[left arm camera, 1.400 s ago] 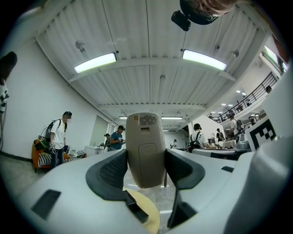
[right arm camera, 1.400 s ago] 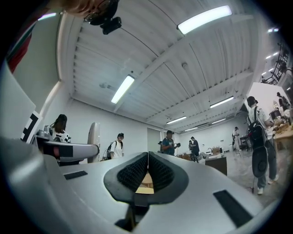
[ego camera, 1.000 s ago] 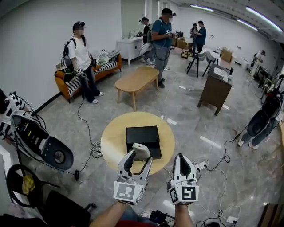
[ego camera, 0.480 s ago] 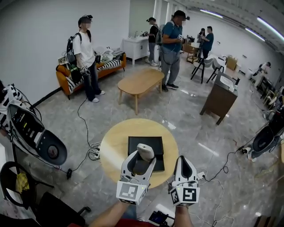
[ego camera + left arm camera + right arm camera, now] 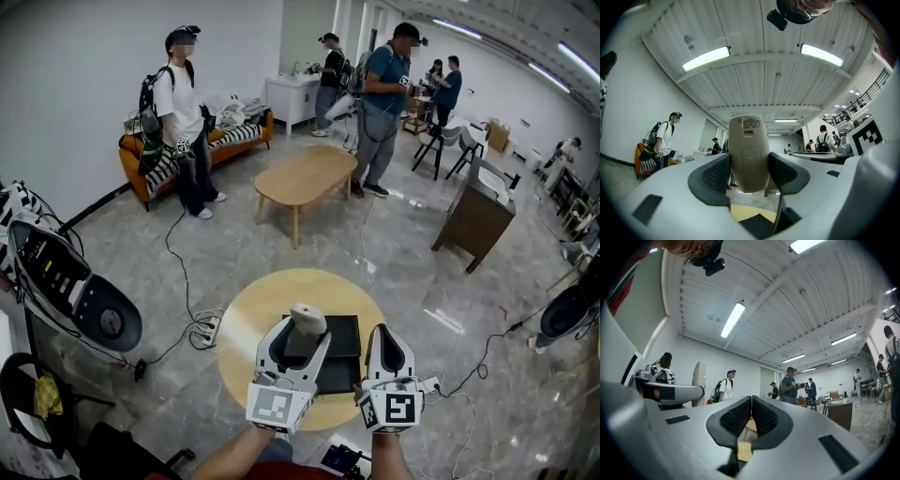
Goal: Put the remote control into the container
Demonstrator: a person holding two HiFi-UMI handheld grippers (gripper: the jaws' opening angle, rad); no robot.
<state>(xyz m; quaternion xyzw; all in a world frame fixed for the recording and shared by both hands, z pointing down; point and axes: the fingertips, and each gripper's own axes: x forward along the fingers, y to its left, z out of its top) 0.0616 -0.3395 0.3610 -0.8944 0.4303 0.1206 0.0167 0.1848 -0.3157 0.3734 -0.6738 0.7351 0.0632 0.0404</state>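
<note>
Two tools are held side by side low in the head view, over a round wooden worktop. The left tool is clamped on the pale remote control, which stands upright between its dark pads with its labelled back and battery cover towards that tool's camera. From the head view the remote overlaps the left part of the black container, which lies on the worktop. The right tool, just beside the left, has its jaws pressed together, pad against pad. Several people stand farther back near an oval wooden table.
</note>
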